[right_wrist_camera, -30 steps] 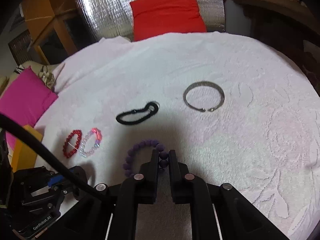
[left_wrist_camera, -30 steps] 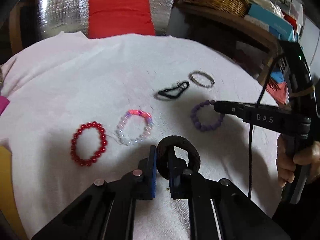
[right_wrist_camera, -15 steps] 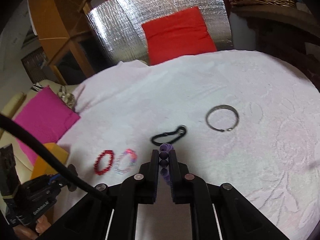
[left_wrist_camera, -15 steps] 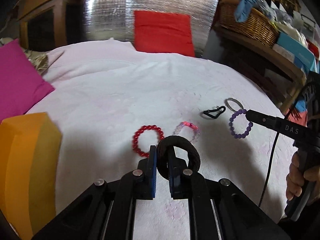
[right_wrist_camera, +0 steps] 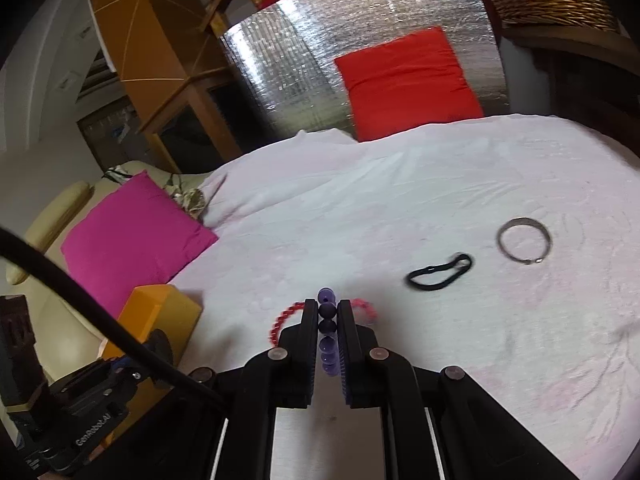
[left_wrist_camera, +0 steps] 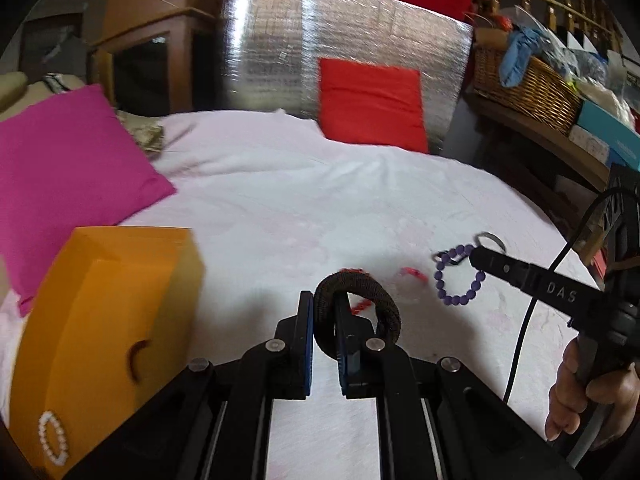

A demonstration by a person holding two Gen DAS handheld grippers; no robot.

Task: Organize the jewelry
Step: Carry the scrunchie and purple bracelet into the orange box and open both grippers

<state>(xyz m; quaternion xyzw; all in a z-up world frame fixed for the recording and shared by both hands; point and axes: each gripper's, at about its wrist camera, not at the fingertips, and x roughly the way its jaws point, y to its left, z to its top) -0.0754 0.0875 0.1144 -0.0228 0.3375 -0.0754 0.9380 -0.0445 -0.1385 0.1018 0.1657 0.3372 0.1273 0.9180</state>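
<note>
My left gripper point(left_wrist_camera: 324, 310) is shut on a thick dark brown hair band point(left_wrist_camera: 362, 300), held above the white cloth point(left_wrist_camera: 280, 208). To its left stands an orange box point(left_wrist_camera: 104, 320) with a white bead bracelet point(left_wrist_camera: 52, 444) on its near side. My right gripper point(right_wrist_camera: 326, 314) is shut on a purple bead bracelet point(right_wrist_camera: 327, 320), which hangs in the air from its tips point(left_wrist_camera: 460, 276). On the cloth lie a red bead bracelet point(right_wrist_camera: 284, 316), a pink and white bracelet point(right_wrist_camera: 364, 306), a thin black hair tie point(right_wrist_camera: 440, 270) and a silver bangle point(right_wrist_camera: 524, 244).
A magenta cushion point(left_wrist_camera: 68, 176) lies at the left behind the orange box. A red cushion point(left_wrist_camera: 372, 108) leans on a silver foil panel at the back. A wicker basket point(left_wrist_camera: 524, 84) sits on a shelf at the right. A hand point(left_wrist_camera: 592, 400) holds the right gripper's handle.
Both grippers rose and swung left. The purple bracelet left the cloth in the right gripper. The orange box and magenta cushion came into view; the brown band stayed gripped.
</note>
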